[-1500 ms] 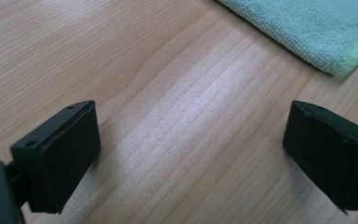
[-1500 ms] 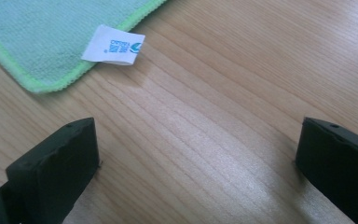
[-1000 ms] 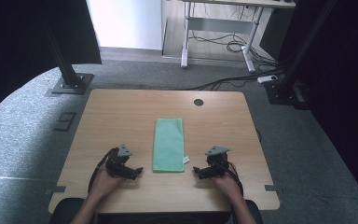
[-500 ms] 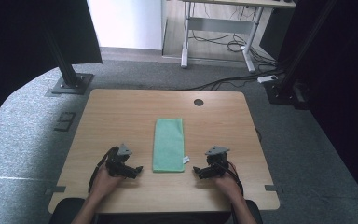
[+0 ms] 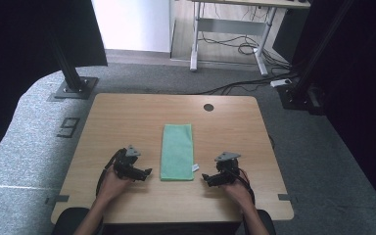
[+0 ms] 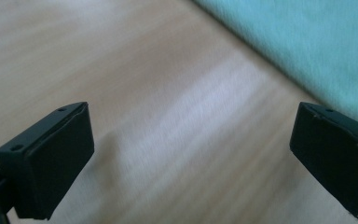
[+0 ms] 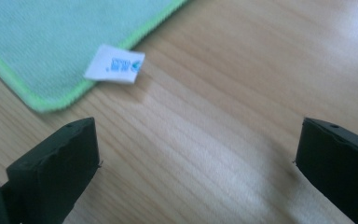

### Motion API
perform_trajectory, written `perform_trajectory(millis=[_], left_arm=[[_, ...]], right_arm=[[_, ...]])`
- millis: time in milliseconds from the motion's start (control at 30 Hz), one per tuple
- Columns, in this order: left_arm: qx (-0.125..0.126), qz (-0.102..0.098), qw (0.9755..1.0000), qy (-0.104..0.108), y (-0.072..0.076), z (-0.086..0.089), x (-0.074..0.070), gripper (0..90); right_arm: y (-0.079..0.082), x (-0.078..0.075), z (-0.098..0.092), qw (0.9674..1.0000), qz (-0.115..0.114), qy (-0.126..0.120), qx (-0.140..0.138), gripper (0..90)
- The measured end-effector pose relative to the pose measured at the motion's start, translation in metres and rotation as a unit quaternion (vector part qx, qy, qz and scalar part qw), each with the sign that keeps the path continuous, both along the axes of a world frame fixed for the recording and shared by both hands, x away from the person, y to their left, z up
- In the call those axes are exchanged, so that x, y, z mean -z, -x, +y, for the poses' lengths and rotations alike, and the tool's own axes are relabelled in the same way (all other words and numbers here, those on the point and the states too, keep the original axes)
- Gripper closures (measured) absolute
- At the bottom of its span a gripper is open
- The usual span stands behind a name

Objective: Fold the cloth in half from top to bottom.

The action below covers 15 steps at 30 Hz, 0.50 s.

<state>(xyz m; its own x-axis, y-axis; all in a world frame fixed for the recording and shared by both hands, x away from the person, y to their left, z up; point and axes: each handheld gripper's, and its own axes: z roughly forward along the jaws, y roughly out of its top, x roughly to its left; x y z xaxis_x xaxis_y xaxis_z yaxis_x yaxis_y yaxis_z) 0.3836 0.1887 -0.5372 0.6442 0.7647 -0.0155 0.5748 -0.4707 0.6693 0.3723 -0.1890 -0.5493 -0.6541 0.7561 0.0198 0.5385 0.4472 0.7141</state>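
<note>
A folded green cloth (image 5: pixel 177 151) lies flat in the middle of the wooden table (image 5: pixel 127 117), long side running away from me. Its white label (image 5: pixel 195 168) sticks out at the near right corner. My left gripper (image 5: pixel 147 173) rests on the table just left of the cloth's near end, jaws wide apart and empty. In the left gripper view (image 6: pixel 191 154) the cloth (image 6: pixel 307 42) fills the upper right. My right gripper (image 5: pixel 204 177) sits right of the cloth's near corner, also open. The right gripper view (image 7: pixel 196 158) shows the cloth corner (image 7: pixel 60 42) and label (image 7: pixel 114 64) ahead.
A round cable hole (image 5: pixel 208 106) is near the table's far edge. Black frame posts (image 5: pixel 68 73) stand on the floor at the far left and far right. A desk frame with cables (image 5: pixel 235 44) stands behind the table.
</note>
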Motion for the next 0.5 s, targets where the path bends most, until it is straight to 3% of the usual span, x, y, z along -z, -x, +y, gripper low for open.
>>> perform_trajectory(millis=[167, 500], left_arm=[[0.000, -0.009, 1.0000, -0.002, -0.011, -0.008, -0.008, 0.0], [-0.014, -0.016, 0.9998, 0.000, -0.050, -0.029, -0.013, 0.0]], right_arm=[[-0.004, -0.006, 0.007, 0.9999, -0.001, -0.011, -0.004, 0.0], [-0.019, -0.013, 0.035, 0.9999, 0.009, 0.003, -0.014, 0.0]])
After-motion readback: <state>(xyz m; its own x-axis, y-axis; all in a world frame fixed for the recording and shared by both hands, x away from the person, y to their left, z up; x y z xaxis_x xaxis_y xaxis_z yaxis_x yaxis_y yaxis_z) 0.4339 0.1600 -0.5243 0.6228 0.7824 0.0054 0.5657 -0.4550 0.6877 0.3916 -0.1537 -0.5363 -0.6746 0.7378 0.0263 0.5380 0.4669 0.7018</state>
